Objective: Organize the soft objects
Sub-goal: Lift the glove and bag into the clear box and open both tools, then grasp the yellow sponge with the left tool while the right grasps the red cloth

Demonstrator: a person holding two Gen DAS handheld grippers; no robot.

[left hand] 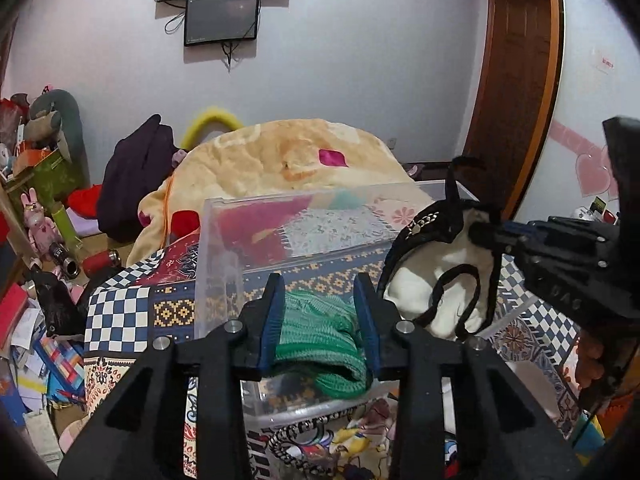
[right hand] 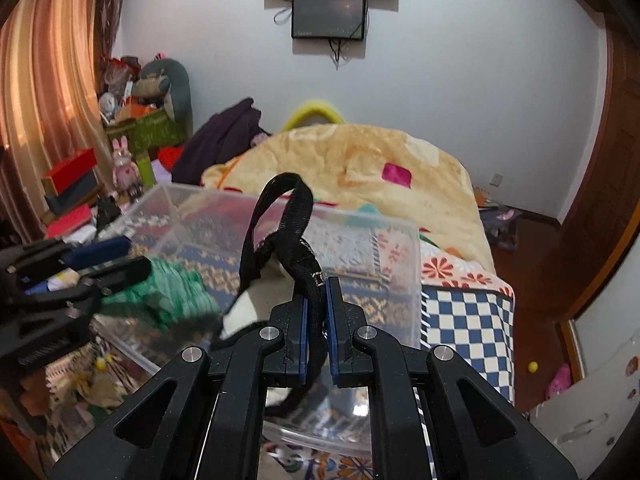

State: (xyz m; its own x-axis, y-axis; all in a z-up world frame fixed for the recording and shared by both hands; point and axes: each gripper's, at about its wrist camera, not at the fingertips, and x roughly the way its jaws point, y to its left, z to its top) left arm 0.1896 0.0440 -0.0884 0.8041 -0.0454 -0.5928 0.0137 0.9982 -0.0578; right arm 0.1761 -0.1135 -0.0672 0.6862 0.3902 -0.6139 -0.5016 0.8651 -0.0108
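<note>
Two black grippers work over one clear plastic bin (left hand: 224,248) set on a patterned bedspread (left hand: 120,312). Nearest the lens, the left gripper (left hand: 320,320) has its blue-padded jaws partly closed on a single green knitted item (left hand: 320,336), which is bunched between the pads and hangs over the bin's near rim. The right gripper (right hand: 317,320) has its jaws nearly together, pinching one black strap (right hand: 296,216) that loops upward above the bin; the strap belongs to a white and black soft item (left hand: 436,280) hanging at the bin's right side, and what kind of item it is cannot be made out. In the right wrist view the green knit is blurred and the white item is mostly hidden behind the jaws. Beyond the bin lies one cream blanket (right hand: 360,160) heaped on the bed, with one dark garment (left hand: 136,184) to its left. Two dark screens (left hand: 222,16) hang on the wall, the upper one cut off by the frame. Clutter at the left edge, including one pink rabbit figure (left hand: 36,220), is too crowded to count.
</note>
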